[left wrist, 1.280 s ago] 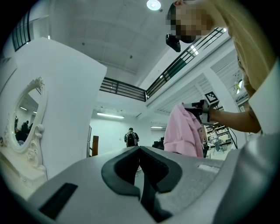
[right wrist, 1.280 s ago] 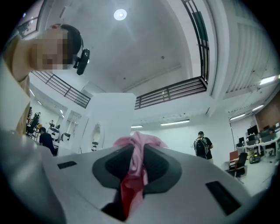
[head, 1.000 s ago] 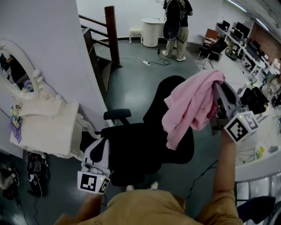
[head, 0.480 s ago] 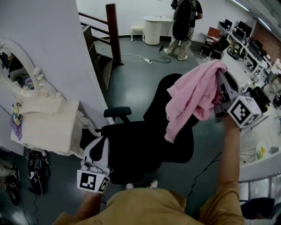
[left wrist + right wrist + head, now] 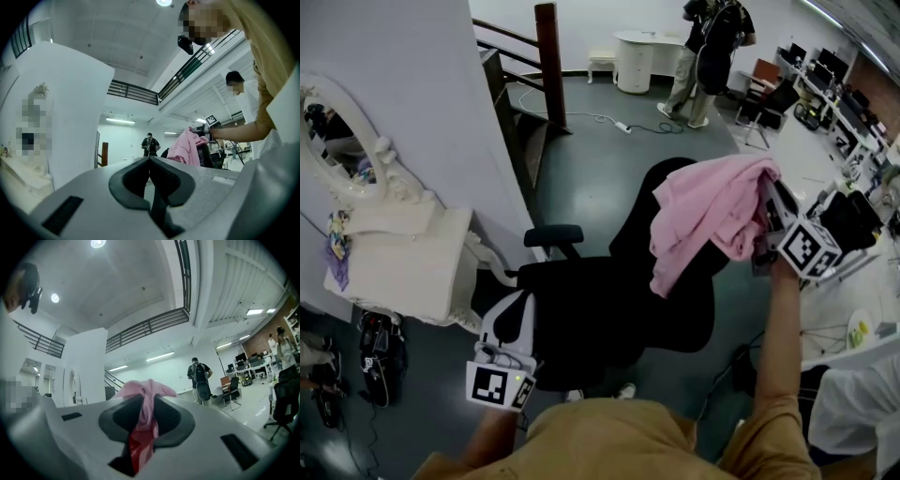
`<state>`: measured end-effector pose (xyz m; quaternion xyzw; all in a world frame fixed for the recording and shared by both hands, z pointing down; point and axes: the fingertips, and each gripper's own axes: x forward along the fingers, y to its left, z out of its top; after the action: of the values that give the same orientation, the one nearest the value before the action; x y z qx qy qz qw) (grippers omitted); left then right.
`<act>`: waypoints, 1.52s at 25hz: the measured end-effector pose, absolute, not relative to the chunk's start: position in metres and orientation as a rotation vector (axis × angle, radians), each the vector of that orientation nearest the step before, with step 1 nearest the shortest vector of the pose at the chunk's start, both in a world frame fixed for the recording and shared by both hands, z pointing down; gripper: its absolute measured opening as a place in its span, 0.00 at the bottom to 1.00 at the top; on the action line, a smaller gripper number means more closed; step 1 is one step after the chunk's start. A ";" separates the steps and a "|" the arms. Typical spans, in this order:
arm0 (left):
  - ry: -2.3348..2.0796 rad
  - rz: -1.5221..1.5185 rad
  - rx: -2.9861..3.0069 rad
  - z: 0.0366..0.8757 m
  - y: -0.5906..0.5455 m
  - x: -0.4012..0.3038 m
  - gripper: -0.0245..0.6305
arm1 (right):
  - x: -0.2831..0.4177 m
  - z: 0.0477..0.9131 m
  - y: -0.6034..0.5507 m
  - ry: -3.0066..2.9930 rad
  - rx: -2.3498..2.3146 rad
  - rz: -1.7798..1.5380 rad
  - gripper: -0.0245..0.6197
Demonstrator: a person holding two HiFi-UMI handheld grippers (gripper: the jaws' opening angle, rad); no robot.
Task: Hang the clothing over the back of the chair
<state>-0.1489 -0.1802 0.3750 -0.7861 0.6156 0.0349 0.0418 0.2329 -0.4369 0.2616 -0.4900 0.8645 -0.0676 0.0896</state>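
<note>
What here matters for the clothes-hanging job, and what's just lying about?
In the job:
pink clothing, clamped in the right hand-held gripper
black chair

Lying about:
white dressing table
staircase
person with a backpack

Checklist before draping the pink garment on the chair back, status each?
1. Right gripper clamped on pink garment: ok.
2. Left gripper empty, jaws together: ok.
3. Chair back bare where visible: ok.
4. Garment draped over the back: not ok, it hangs from the gripper.
5. Garment touching the back: cannot tell.
6. Bystander away from the chair: ok.
</note>
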 end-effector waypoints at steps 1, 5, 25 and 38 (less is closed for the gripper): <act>1.885 0.103 -2.407 0.376 -0.182 -0.147 0.04 | 0.237 0.270 -0.439 2.565 -1.461 -0.232 0.16; 1.872 0.095 -2.409 0.374 -0.188 -0.138 0.04 | 0.247 0.303 -0.444 2.554 -1.436 -0.366 0.16; 1.834 0.086 -2.419 0.366 -0.205 -0.110 0.04 | 0.253 0.363 -0.439 2.647 -1.389 -0.498 0.28; 1.779 0.091 -2.451 0.361 -0.209 -0.103 0.04 | 0.253 0.346 -0.418 2.619 -1.278 -0.546 0.52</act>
<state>-0.1028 -0.2087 0.3611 -0.8077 0.5862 0.0299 0.0559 0.2535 -0.4176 0.3464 -0.4295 0.8799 -0.1833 0.0882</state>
